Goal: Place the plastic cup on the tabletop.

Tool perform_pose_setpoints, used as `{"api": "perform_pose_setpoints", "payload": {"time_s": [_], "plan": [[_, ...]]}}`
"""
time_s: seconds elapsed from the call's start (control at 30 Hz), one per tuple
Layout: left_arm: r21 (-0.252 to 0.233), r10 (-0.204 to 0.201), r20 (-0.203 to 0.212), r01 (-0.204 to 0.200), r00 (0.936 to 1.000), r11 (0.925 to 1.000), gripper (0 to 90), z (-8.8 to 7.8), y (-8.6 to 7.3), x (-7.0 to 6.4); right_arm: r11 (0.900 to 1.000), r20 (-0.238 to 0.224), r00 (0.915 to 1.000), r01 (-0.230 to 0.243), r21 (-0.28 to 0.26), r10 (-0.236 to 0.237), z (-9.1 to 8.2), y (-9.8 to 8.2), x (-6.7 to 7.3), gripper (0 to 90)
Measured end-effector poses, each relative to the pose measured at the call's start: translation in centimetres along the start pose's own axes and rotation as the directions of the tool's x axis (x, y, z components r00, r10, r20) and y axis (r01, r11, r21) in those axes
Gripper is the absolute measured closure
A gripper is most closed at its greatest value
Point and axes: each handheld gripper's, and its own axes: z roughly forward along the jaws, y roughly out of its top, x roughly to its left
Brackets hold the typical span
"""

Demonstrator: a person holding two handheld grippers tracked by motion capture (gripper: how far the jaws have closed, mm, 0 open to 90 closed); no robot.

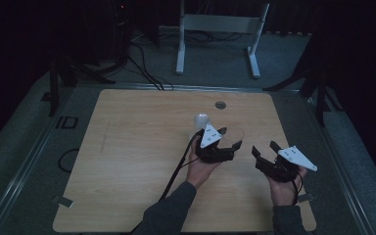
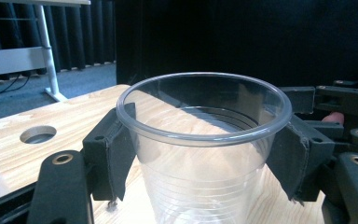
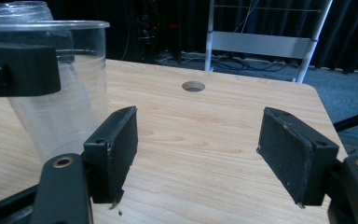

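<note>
So the wooden table [image 1: 127, 161] takes up most of the high view, light wood top with rounded corners, and I'll use its round cable hole [image 1: 220, 105] near the far edge as the reference for everything. A white desk frame [image 1: 218, 29] stands on the carpet well beyond the hole. Nearer the person than the hole, a bit left of it, the left gripper [image 1: 230, 138] is clamped on a clear plastic cup [image 2: 205, 149]; in the left gripper view both black pads [image 2: 121, 154] press on the cup's sides just under the rim, cup upright with its open mouth up. The right gripper [image 1: 265, 150] hangs nearer still and right of the hole, just beside the left one, jaws spread wide with bare tabletop between them in the right gripper view. Smallest bit: a second clear cup [image 1: 202, 120] stands between the held cup and the hole, just behind the held one, can't tell if they're touching.
</note>
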Motion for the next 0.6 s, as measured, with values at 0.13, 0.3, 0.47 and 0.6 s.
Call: {"api": "perform_pose_setpoints", "payload": {"time_s": [0.13,0.3,0.47,0.6], "plan": [[0.004,0.011,-0.005,-0.011,0.9999,0.9999,29.5,-0.1,-0.4,0.0,1.0,0.0,1.0,0.0,-0.002,0.0,0.0,0.0,-0.1,28.1],[0.008,0.011,-0.012,-0.011,0.9999,0.9999,29.5,-0.2,-0.8,0.2,1.0,0.003,1.0,-0.002,-0.002,0.002,-0.1,0.0,-0.1,28.2],[0.016,0.008,-0.016,-0.007,0.9998,0.9998,29.4,-0.3,-1.4,0.4,1.0,0.008,1.0,-0.005,-0.004,0.005,-0.2,0.0,-0.3,28.1],[0.028,0.014,-0.023,-0.014,0.9996,0.9995,29.2,-0.2,-1.9,0.4,1.0,0.011,0.9999,-0.006,-0.005,0.006,-0.3,0.0,-0.4,28.1]]}}
